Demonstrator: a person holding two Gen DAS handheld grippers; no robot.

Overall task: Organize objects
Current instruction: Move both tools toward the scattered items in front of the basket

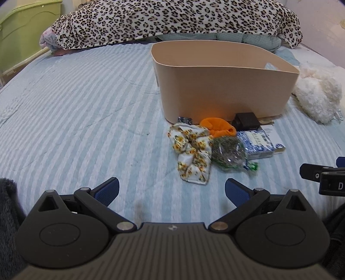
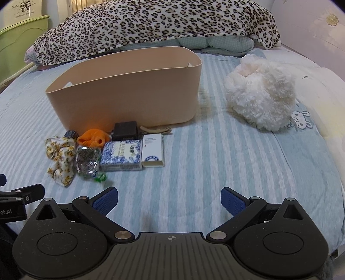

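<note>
A beige bin (image 1: 220, 90) (image 2: 129, 94) stands on the striped bed. In front of it lie a floral scrunchie (image 1: 192, 150) (image 2: 60, 159), an orange cloth (image 1: 217, 127) (image 2: 93, 136), a clear bag of dried herbs (image 1: 228, 153) (image 2: 87, 160), a blue-and-white box (image 1: 257, 141) (image 2: 121, 154), a white box (image 2: 152, 149) and a small black box (image 1: 246, 121) (image 2: 125, 130). My left gripper (image 1: 171, 190) is open and empty, just short of the scrunchie. My right gripper (image 2: 169, 199) is open and empty, to the right of the pile.
A fluffy white plush (image 2: 261, 92) (image 1: 317, 94) lies right of the bin. A leopard-print blanket (image 1: 172, 19) (image 2: 151, 23) is heaped along the far side. A green cabinet (image 1: 23, 28) stands at the far left. A hair clip (image 2: 155, 129) lies by the bin.
</note>
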